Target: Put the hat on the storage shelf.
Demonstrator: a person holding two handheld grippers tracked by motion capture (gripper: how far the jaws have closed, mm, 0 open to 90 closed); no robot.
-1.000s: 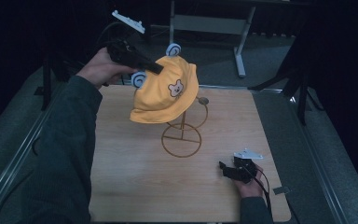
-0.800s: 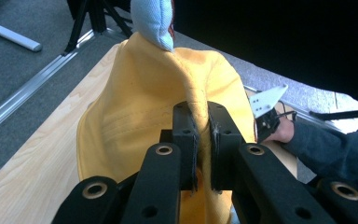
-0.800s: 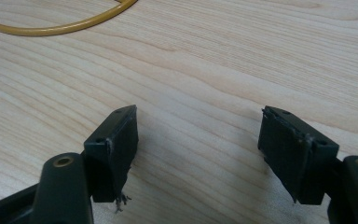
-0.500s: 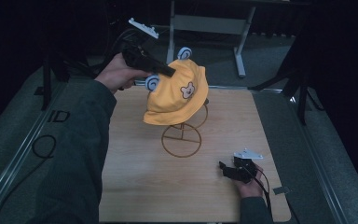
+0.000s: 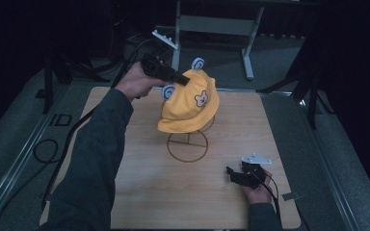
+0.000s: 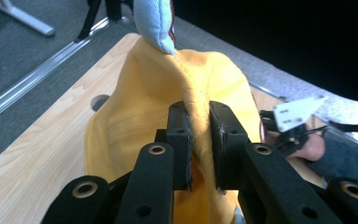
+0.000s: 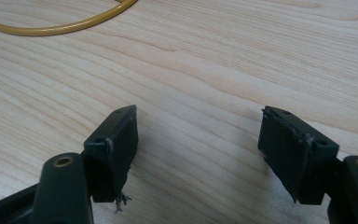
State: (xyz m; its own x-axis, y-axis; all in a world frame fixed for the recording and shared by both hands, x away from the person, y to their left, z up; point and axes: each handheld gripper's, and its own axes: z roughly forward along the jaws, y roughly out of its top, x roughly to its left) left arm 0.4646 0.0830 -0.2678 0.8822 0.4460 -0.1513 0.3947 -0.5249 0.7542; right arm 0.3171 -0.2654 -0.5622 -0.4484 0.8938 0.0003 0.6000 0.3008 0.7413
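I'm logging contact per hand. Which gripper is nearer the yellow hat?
Left. The left gripper is shut on a fold of the hat near its top. The right gripper rests open on the table, apart from the hat, toward the person.

The stand (image 5: 188,144) rises mid-table (image 5: 139,192) with the hat (image 5: 189,103) draped over its top — the one tall obstacle. The left gripper (image 5: 176,77), pinched on a fold of the hat, and its forearm bar the stand's left and far-left side. The stand's base ring lies flat on the wood. Right of the stand the table is bare to its edge. Near-right of the stand sits the right gripper (image 5: 231,174), jaws wide apart — bare wood between them and ahead.
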